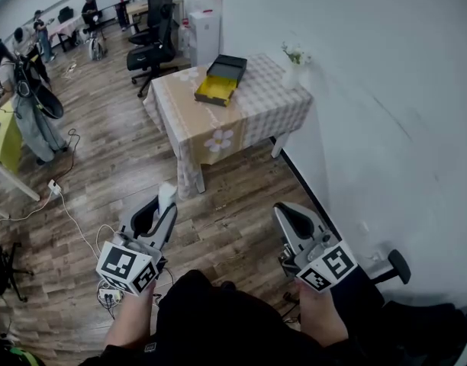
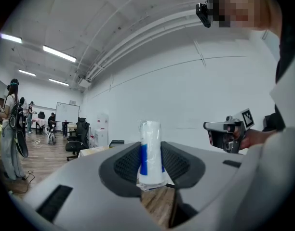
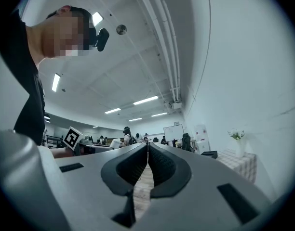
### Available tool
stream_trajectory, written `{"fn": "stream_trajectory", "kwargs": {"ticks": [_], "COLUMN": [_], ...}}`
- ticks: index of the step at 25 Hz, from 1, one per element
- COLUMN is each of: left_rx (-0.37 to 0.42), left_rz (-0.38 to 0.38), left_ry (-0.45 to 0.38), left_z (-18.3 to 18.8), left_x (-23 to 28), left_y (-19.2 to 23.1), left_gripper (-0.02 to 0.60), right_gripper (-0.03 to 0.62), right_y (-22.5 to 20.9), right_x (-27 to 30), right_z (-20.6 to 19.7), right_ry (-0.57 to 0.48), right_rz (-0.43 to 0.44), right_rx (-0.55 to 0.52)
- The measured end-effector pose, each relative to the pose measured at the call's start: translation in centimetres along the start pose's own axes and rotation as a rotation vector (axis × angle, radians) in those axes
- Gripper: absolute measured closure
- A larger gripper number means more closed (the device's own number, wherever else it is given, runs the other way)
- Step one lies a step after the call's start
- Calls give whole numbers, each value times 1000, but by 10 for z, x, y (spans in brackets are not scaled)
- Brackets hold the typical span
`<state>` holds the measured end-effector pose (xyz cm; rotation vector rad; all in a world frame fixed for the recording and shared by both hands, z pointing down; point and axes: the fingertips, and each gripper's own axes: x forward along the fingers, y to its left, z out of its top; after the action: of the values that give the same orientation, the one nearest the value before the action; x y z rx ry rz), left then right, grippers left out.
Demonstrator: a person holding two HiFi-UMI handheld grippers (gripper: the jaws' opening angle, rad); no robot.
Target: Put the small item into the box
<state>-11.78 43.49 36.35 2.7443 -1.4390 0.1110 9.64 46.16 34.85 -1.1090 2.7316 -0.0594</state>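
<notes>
In the head view, the left gripper is holding the small item above the floor. It is well apart from the table, whose far edge is carrying the open box. In the left gripper view, its jaws are clamping that white-and-blue small item. In the right gripper view, the right gripper is showing its jaws pressed together, empty.

Checked-cloth table by the white wall — flower vase at its corner, office chair beyond

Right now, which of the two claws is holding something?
The left claw: a small white item with a blue stripe is pinched between its jaws. The right claw is shut and empty.
</notes>
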Motion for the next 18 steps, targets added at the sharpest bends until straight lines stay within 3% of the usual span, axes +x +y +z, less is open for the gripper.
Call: {"fn": "stream_trajectory", "kwargs": {"ticks": [10,18], "left_rx": [-52,-92], "left_rz": [-3,-30], "left_ry": [-2,19], "left_z": [-17,-33], "left_x": [19,72], "left_y": [15,65], "left_gripper": [448,448], "right_gripper": [557,556], "right_y": [-18,-57], "right_x": [9,65], "right_z": [-24,-40], "right_ry": [77,134], "right_rz": [-18,-35], "right_rx": [44,69]}}
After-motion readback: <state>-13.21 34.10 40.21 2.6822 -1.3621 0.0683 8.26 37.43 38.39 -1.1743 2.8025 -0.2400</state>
